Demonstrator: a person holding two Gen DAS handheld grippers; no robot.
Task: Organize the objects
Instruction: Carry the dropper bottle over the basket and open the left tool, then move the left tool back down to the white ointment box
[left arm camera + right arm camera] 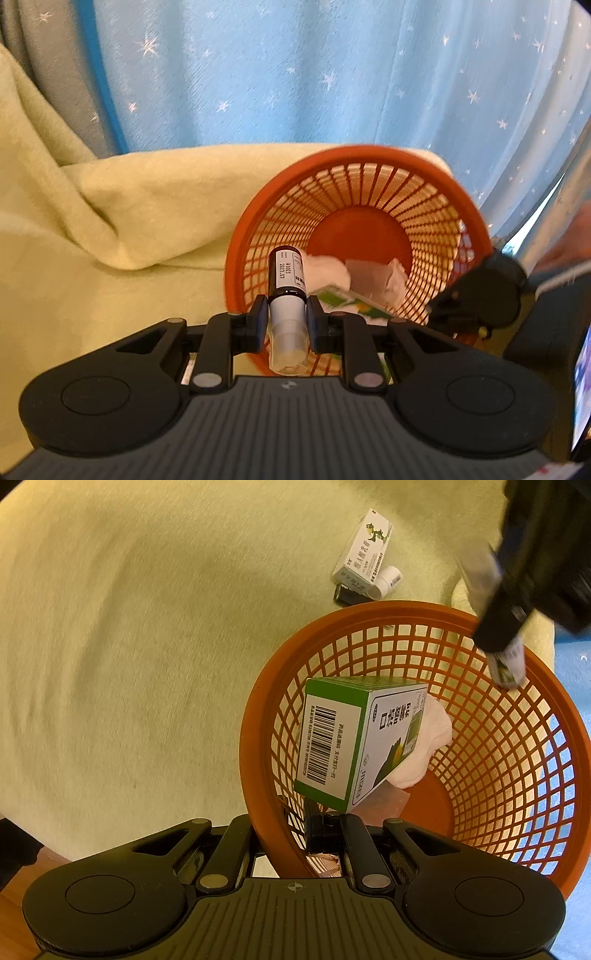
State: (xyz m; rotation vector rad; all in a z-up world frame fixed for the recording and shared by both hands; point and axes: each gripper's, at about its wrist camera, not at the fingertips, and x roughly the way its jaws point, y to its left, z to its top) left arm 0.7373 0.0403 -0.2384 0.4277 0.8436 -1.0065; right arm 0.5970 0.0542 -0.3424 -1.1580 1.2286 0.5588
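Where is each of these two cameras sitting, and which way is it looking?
Left wrist: sits on the left gripper, looking along its fingers, shut on a small bottle, toward the orange basket and starry curtain.
Right wrist: sits on the right gripper, clamped on the basket rim, looking down into it at a green box.
Shared: basket, box, yellow blanket.

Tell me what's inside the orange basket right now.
In the orange basket lie a green and white box, a white cloth and a clear packet. Anything beneath them is covered.
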